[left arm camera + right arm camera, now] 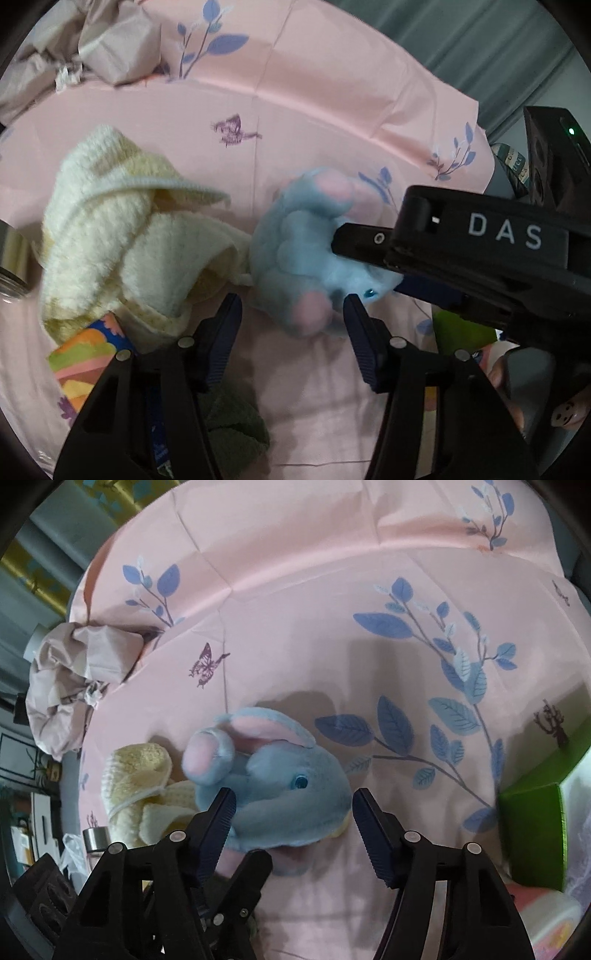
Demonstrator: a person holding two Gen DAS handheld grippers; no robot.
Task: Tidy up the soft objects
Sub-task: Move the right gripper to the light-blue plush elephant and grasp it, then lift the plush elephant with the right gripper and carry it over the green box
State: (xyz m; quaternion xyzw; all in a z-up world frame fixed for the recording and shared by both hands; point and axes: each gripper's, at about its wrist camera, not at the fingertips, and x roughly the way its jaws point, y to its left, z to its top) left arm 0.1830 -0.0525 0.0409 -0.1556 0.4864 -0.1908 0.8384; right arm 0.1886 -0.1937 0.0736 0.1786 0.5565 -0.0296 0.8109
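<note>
A blue plush toy (299, 251) with pink ears and paws lies on the pink floral sheet (314, 92). My left gripper (291, 332) is open, its jaws on either side of the toy's near end. My right gripper (293, 819) is open around the toy's head (295, 794); one of its fingers (369, 240) touches the toy from the right in the left wrist view. A cream knitted cloth (122, 240) lies crumpled left of the toy, also in the right wrist view (144, 794).
A crumpled pale pink cloth (74, 672) lies at the sheet's far left. A green box (535, 823) stands at right. A steel-capped bottle (96, 843), a dark green cloth (236, 432) and a colourful printed item (88, 362) lie near the grippers.
</note>
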